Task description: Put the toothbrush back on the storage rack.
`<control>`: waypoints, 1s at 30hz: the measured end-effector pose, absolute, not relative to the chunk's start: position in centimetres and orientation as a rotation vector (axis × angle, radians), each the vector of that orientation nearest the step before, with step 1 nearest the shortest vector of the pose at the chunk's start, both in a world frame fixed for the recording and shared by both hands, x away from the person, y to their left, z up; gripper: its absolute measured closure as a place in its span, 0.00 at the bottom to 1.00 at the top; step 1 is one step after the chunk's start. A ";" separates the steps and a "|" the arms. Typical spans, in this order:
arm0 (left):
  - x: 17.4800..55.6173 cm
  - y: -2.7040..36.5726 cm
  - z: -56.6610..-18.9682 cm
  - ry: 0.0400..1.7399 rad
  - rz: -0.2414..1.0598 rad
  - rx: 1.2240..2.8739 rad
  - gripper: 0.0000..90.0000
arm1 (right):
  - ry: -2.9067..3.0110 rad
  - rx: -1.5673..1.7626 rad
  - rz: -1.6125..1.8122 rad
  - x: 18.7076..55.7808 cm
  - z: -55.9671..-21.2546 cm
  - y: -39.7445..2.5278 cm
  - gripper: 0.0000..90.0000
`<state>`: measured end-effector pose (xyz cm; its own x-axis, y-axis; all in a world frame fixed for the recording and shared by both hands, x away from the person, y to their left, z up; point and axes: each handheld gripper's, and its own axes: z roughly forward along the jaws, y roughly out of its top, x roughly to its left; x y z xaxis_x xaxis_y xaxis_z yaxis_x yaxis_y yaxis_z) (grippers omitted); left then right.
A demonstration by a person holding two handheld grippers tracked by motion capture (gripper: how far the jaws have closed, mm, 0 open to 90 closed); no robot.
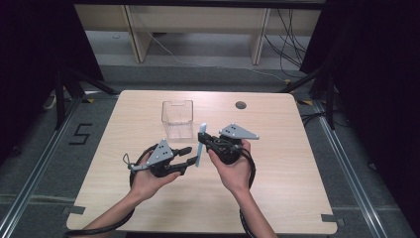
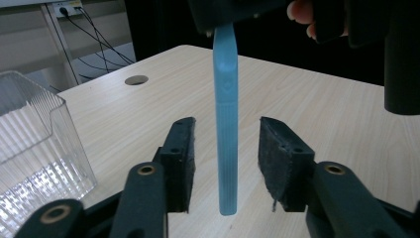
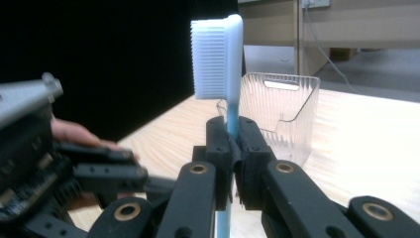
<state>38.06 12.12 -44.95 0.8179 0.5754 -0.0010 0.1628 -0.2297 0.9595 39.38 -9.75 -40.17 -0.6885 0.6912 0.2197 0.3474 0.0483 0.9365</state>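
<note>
1. The right gripper [image 1: 204, 141] is held above the middle of the table in the person's right hand [image 1: 232, 171]; its jaws are clamped together on the neck of a toothbrush [image 1: 200, 145], as seen in the right gripper view, where the brush is pinched between the two black pads [image 3: 220, 148].
2. The left gripper [image 1: 189, 154] is held in the left hand [image 1: 146, 181], just beside the right one; its jaws are spread apart, with the lower handle of the toothbrush [image 2: 227, 129] hanging in the gap between them; in the left gripper view neither pad [image 2: 181, 158] is seen to touch the handle.
3. The table [image 1: 277, 163] is a pale wood-grain surface with rounded corners; a small round hole [image 1: 240, 105] is set in it toward the far edge.
4. A clear ribbed plastic box [image 1: 177, 119] is stood upright on the table, beyond the grippers and slightly to the left; it is apart from both of them.
5. The toothbrush is light blue and is held nearly upright above the table; its white bristled head [image 3: 210, 57] is at the top, and its handle end points down.
</note>
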 end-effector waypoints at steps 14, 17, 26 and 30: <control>39.1 10.4 -43.8 0.564 0.475 1.827 0.77 | 2.069 0.934 1.625 38.7 -39.7 -8.2 0.96; 39.2 10.4 -43.8 0.571 0.474 1.824 0.85 | 2.075 0.904 1.603 38.5 -39.5 -8.0 0.96; 40.1 11.1 -44.1 0.622 0.463 1.779 0.86 | 2.064 0.893 1.628 38.5 -39.5 -8.3 0.73; 40.5 11.7 -44.2 0.637 0.477 1.759 0.86 | 2.041 0.926 1.670 38.1 -39.5 -9.2 0.65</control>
<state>40.51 11.70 -44.15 0.7700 0.6380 -0.0045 0.1753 -0.2048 0.9630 38.14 -9.24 -39.49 -0.7275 0.6725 0.1360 0.2664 0.0941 0.9593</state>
